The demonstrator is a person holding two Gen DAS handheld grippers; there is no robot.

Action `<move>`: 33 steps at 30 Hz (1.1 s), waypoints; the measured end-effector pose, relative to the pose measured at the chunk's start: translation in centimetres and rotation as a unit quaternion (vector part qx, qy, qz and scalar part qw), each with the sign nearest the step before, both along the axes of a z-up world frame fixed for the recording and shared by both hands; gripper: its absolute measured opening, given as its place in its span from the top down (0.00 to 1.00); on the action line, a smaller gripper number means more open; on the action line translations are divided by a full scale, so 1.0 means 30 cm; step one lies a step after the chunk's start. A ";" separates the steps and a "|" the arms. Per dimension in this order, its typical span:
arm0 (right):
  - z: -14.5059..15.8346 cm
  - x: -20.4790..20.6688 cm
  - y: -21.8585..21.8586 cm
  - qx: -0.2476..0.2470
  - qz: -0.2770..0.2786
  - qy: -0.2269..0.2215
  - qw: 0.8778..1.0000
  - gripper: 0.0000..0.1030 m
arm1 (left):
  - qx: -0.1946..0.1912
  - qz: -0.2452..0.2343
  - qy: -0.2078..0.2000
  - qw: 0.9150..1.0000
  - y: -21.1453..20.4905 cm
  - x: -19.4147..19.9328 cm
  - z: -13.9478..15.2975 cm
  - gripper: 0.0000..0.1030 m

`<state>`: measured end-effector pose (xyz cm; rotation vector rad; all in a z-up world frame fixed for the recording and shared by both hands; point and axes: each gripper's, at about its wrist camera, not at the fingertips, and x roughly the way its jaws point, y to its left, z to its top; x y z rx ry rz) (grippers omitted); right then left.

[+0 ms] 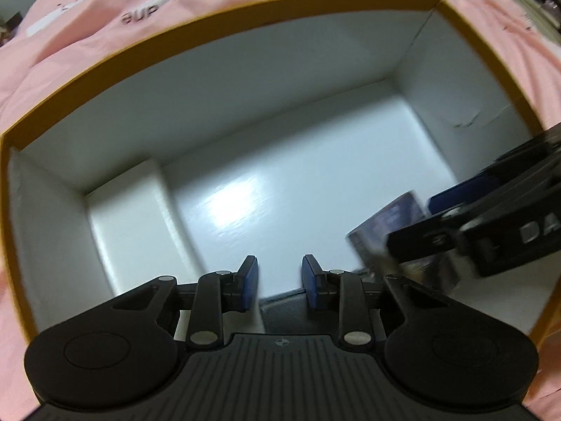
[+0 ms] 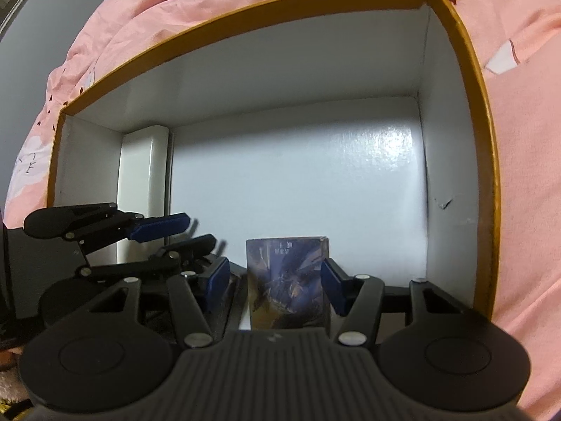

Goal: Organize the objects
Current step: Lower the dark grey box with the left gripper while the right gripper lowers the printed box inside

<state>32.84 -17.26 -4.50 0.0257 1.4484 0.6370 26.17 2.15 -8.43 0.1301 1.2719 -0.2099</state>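
Note:
A large box (image 1: pixel 224 10) with a mustard rim and white inside lies on pink bedding; it also shows in the right wrist view (image 2: pixel 466 80). A white box (image 2: pixel 143 189) stands against its left wall, also in the left wrist view (image 1: pixel 129 224). My right gripper (image 2: pixel 275 286) is open around a small dark purple-blue box (image 2: pixel 287 284), with a gap on each side. In the left wrist view that box (image 1: pixel 385 224) and the right gripper (image 1: pixel 466 210) sit at the right. My left gripper (image 1: pixel 278 280) is open and empty inside the box; it shows at the left (image 2: pixel 175 235).
Pink printed bedding (image 2: pixel 526 140) surrounds the box. A dark grey object (image 1: pixel 284 312) lies below the left gripper's fingertips. A scuff marks the box's right wall (image 2: pixel 443 203).

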 end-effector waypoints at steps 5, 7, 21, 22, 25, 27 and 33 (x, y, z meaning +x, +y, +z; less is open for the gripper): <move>-0.005 -0.009 -0.003 0.000 0.003 0.007 1.000 0.41 | 0.041 -0.015 0.004 0.999 0.003 -0.028 -0.009 0.70; -0.004 -0.009 0.000 0.000 0.003 0.009 1.000 0.42 | 0.035 -0.012 0.001 0.999 0.014 -0.038 -0.006 0.70; -0.087 -0.050 -0.003 0.050 -0.008 0.104 0.993 0.81 | -0.044 0.076 -0.073 0.993 0.119 -0.162 0.134 0.70; -0.094 -0.059 -0.001 0.055 -0.008 0.115 0.992 0.81 | -0.048 0.078 -0.076 0.993 0.119 -0.175 0.141 0.70; -0.086 -0.087 0.019 0.052 0.003 0.103 0.993 0.82 | -0.057 0.082 -0.085 0.991 0.109 -0.185 0.168 0.70; -0.039 -0.101 0.030 0.031 0.022 0.044 0.998 0.78 | -0.066 0.087 -0.091 0.990 0.105 -0.196 0.184 0.70; 0.009 -0.106 0.026 -0.022 0.059 -0.031 0.998 0.66 | -0.087 0.114 -0.100 0.985 0.114 -0.253 0.196 0.70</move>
